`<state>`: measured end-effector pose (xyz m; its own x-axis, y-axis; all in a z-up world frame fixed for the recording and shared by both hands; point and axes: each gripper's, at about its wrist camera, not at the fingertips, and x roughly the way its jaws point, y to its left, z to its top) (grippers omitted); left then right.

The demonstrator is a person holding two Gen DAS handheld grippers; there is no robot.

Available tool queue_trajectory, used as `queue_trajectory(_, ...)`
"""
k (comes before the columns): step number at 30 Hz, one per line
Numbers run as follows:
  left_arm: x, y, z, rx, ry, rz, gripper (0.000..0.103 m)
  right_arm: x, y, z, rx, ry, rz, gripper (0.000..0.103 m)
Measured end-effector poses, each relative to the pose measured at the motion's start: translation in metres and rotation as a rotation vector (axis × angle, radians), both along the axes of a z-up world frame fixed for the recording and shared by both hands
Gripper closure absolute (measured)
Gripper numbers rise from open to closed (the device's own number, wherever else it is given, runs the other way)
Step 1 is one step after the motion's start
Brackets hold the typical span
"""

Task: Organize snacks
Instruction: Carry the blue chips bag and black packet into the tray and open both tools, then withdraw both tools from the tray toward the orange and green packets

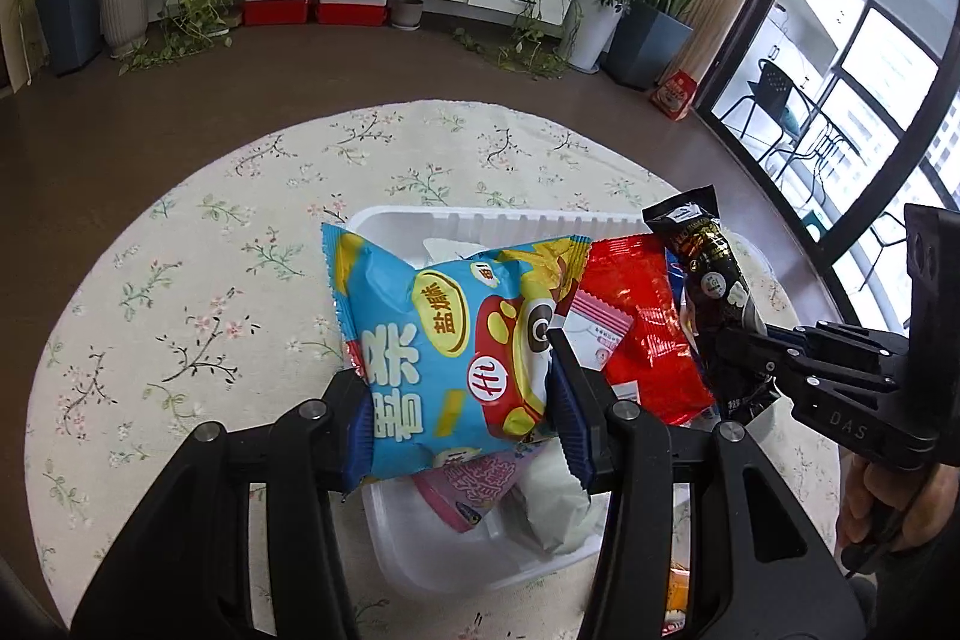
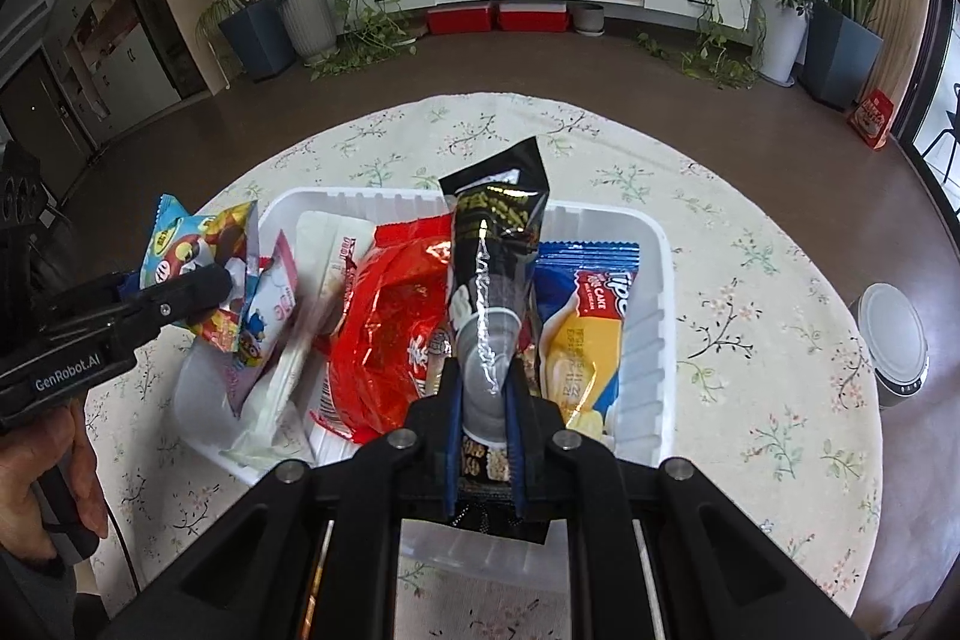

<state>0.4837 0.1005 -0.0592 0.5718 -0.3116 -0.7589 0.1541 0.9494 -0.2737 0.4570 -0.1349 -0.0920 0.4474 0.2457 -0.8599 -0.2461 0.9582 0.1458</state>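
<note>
Over the white tray (image 2: 651,280), both grippers carry snacks. Left gripper (image 1: 459,388): fingers pinching the blue chip bag (image 1: 444,340) by its lower half, held above the tray's left side. Right gripper (image 2: 485,400): fingers pinching the black wrapped bar (image 2: 495,268) near its bottom end, bar standing upright above tray centre. Inside the tray: red packet (image 2: 390,334) left of the bar, yellow-and-blue cake pack (image 2: 585,340) right of it, pink packets at the far left. Tray sits on the floral-clothed table (image 2: 750,250). Risk, judged: tray is crowded; releasing the puffy bag onto the heap could let it slide over the left rim.
</note>
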Motion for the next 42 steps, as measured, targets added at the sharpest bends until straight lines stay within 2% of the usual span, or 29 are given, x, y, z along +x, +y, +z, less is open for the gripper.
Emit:
queue_trajectory(5,0.009,-0.008,-0.012,0.011,0.006,-0.004,0.056,0.003,0.002,-0.009,0.009,0.017,-0.002,0.089)
queue_trajectory(10,0.015,-0.016,-0.022,0.021,0.014,-0.015,0.050,0.008,0.002,-0.015,0.020,0.034,-0.007,0.089)
queue_trajectory(23,0.029,-0.026,-0.048,-0.021,0.041,-0.041,0.025,0.017,0.000,-0.026,0.017,0.062,-0.034,0.086)
queue_trajectory(25,0.027,-0.023,-0.051,-0.033,0.038,-0.051,0.023,0.016,0.000,-0.025,0.014,0.059,-0.036,0.086)
queue_trajectory(28,0.025,-0.017,-0.051,-0.061,0.032,-0.059,0.022,0.014,-0.002,-0.023,0.010,0.047,-0.040,0.081)
queue_trajectory(30,0.023,-0.013,-0.051,-0.080,0.025,-0.073,0.017,0.014,-0.003,-0.021,0.013,0.044,-0.044,0.075)
queue_trajectory(32,0.017,-0.008,-0.051,-0.083,0.016,-0.083,0.015,0.012,-0.005,-0.019,0.017,0.033,-0.045,0.061)
queue_trajectory(33,0.016,-0.007,-0.051,-0.084,0.014,-0.087,0.015,0.012,-0.006,-0.018,0.017,0.026,-0.048,0.058)
queue_trajectory(36,0.013,-0.001,-0.049,-0.098,-0.003,-0.090,0.014,0.010,-0.009,-0.015,0.022,0.016,-0.052,0.057)
queue_trajectory(39,0.007,0.003,-0.046,-0.090,-0.029,-0.088,0.001,0.009,-0.009,-0.012,0.019,0.005,-0.056,0.055)
queue_trajectory(42,0.002,0.010,-0.046,-0.087,-0.038,-0.073,0.000,0.008,-0.012,-0.013,0.025,0.004,-0.069,0.054)
